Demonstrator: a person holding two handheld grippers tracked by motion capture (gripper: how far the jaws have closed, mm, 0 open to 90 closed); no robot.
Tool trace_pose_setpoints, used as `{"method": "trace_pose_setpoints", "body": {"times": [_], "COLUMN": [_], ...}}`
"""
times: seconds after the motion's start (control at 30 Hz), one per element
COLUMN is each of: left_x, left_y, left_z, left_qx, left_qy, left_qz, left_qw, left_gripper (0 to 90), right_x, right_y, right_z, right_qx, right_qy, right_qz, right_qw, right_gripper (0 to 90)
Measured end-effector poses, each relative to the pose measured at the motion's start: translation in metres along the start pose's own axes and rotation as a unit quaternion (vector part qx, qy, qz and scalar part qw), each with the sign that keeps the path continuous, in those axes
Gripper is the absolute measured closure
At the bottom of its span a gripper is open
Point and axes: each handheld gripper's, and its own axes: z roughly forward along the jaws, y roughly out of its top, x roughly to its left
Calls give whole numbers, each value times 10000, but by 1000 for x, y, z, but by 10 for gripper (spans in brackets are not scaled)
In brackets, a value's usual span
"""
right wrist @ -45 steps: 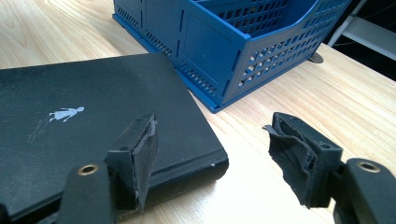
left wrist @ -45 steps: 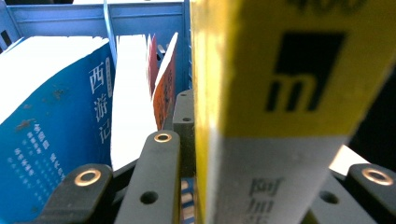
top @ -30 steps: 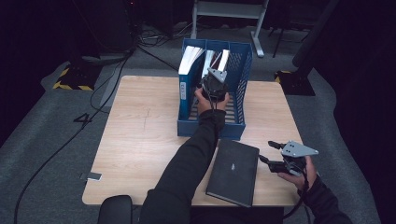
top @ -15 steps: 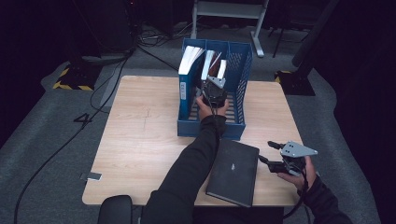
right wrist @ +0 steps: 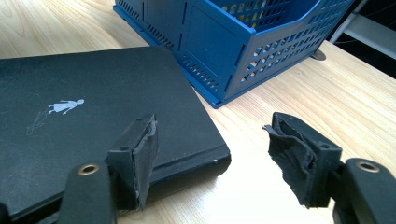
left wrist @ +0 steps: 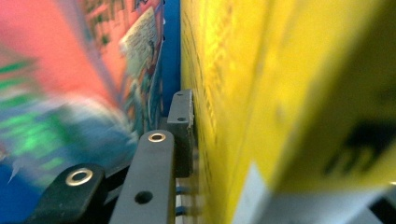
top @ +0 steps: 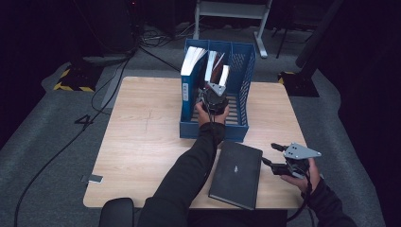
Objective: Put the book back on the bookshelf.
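Two books already stand in the blue rack [top: 246, 71], and the left gripper [top: 215, 97], jaws just easing apart around the yellow book [left wrist: 261, 93] in the middle slot, could let it topple (right gripper [right wrist: 210, 154] gapes empty by the black book [top: 236, 172]).

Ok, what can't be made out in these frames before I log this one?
- Left gripper, high view: its jaws sit down in the blue file rack, hidden by the gripper body and hand; whether they still press the yellow book is unclear.
- Left gripper view: the covers are too close and blurred to read.
- Black book, right gripper view: cut off by the left edge.
- Right gripper: open, nothing between its jaws.
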Motion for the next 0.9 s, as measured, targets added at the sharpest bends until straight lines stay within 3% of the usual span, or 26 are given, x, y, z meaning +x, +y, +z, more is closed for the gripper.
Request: {"method": "trace_pose_setpoints", "body": {"times": [0.07,0.2,0.3,0.5,0.67,0.77,0.9], "left_x": [2,5,8,14,19,23,25], "left_y": [-1,-4,-6,-12,-23,-30,-35], "left_z": [-3,-7,-9,-21,-29,-29,-32], "left_qx": [-73,-96,-83,59,365,469,428], "left_qy": [-55,-156,-322,-773,-888,-972,-989], "left_qz": [-73,-30,-49,411,857,895,856], "left_qw": [9999,9998,9994,9961,9917,9901,9905], "left_gripper": [711,702,647,600,571,602,650], "right_x": [0,0,-1,-1,0,1,2], "right_y": [0,0,0,-1,-1,-1,-1], "right_z": [0,1,1,1,3,4,5], "right_qx": [18,64,69,86,168,209,279], "right_qy": [-1,-8,-9,-6,4,14,17], "right_qz": [-11,-1,14,3,-38,-78,-115], "right_qw": [10000,10000,10000,10000,9999,9998,9995], "right_gripper": [333,331,331,330,330,329,329]}}
